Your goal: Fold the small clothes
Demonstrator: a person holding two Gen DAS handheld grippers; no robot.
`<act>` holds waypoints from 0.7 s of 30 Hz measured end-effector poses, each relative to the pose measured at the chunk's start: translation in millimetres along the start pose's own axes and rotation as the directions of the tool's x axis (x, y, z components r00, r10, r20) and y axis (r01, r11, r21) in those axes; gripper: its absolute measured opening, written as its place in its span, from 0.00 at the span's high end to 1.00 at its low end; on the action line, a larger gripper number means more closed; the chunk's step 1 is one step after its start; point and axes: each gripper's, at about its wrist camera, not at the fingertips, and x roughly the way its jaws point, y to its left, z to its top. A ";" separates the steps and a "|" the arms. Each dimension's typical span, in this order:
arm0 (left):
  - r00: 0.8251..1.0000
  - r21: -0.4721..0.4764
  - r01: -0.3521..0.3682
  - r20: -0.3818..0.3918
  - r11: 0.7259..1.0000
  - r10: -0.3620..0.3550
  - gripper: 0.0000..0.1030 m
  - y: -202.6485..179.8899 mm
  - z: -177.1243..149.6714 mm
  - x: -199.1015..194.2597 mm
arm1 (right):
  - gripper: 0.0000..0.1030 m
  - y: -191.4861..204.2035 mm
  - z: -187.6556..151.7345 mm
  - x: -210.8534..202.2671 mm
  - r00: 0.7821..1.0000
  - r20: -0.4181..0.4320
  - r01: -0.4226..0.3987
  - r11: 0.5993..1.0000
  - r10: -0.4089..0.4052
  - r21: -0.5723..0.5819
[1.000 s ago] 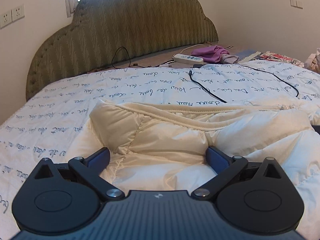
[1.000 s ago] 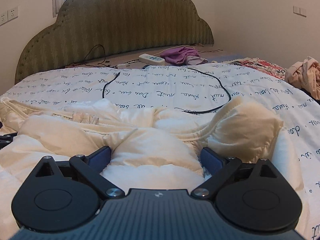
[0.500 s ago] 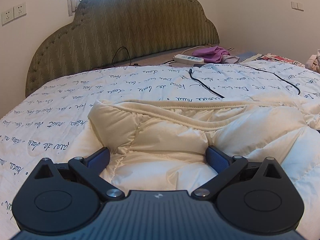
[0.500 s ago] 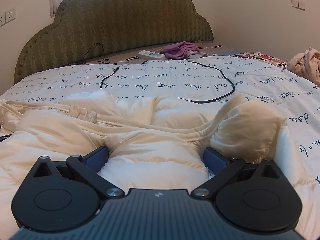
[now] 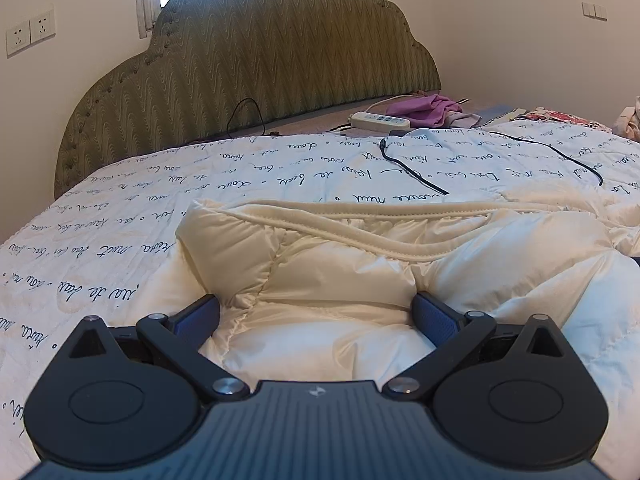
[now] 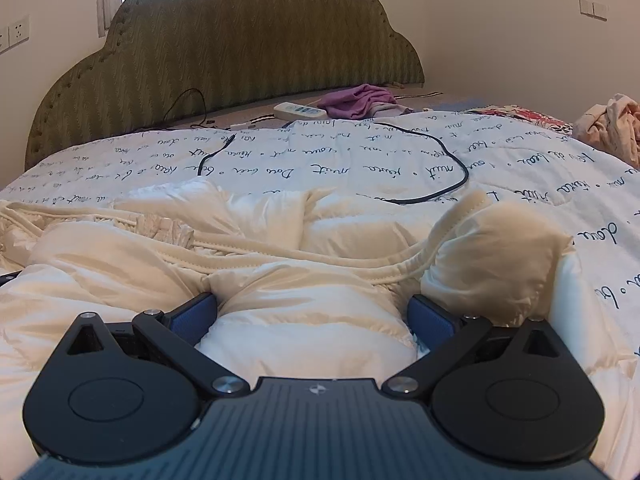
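Cream walls and a scalloped olive headboard [image 5: 256, 68] close the far end of a bed whose white quilt [image 5: 120, 216], printed with dark script, carries everything in view. Near edge of the bed: a cream padded jacket [image 5: 332, 280] lies spread across the quilt, its ribbed hem band [image 5: 360, 236] running from the left side toward the right. Left gripper [image 5: 316, 314]: fingers spread wide, blue pads [image 5: 198, 316] pressed against either side of a puffed section of the jacket, which bulges up between them — whether the fabric is truly pinched cannot be told. Right gripper [image 6: 312, 316]: likewise wide apart, straddling another padded mound of the same jacket [image 6: 312, 308], with a rounded, bunched cuff or sleeve end [image 6: 500, 248] standing up just beside its right finger and partly blocking the view of the quilt beyond. Crumpled folds and a small label-like scrap [image 6: 164, 228] lie toward the left in the right wrist view. Middle of the bed, beyond the jacket: a black cable [image 6: 440, 160] loops over the quilt, apart from the garment. Head edge: a white power strip [image 5: 380, 120] beside a purple cloth [image 5: 428, 106]; another thin black wire [image 5: 244, 116] arcs against the headboard. Right edge: a floral fabric [image 6: 520, 114] and a pinkish heap of clothing [image 6: 612, 124]. Wall sockets [image 5: 30, 34] at left, switches [image 6: 594, 9] at right.
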 end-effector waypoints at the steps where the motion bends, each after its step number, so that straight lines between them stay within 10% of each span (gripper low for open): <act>1: 1.000 0.002 -0.003 0.002 1.000 0.003 0.00 -0.8 -0.4 -0.2 | 0.01 0.7 -0.2 -0.3 1.000 0.004 0.005 1.000 -0.005 -0.001; 11: 1.000 -0.002 0.005 -0.002 1.000 -0.005 0.00 3.1 6.1 -8.8 | 0.00 -0.2 11.0 -42.9 0.997 0.073 -0.048 0.992 0.039 0.119; 17: 0.973 0.039 0.032 0.228 0.999 -0.040 0.00 -9.3 53.3 -51.2 | 0.00 10.6 30.1 -42.1 0.998 0.059 -0.018 0.999 0.016 0.042; 21: 0.996 0.127 -0.022 0.088 0.992 0.011 0.00 -22.1 68.8 -9.1 | 0.00 4.8 27.9 -11.7 0.996 -0.027 0.085 0.995 -0.083 0.060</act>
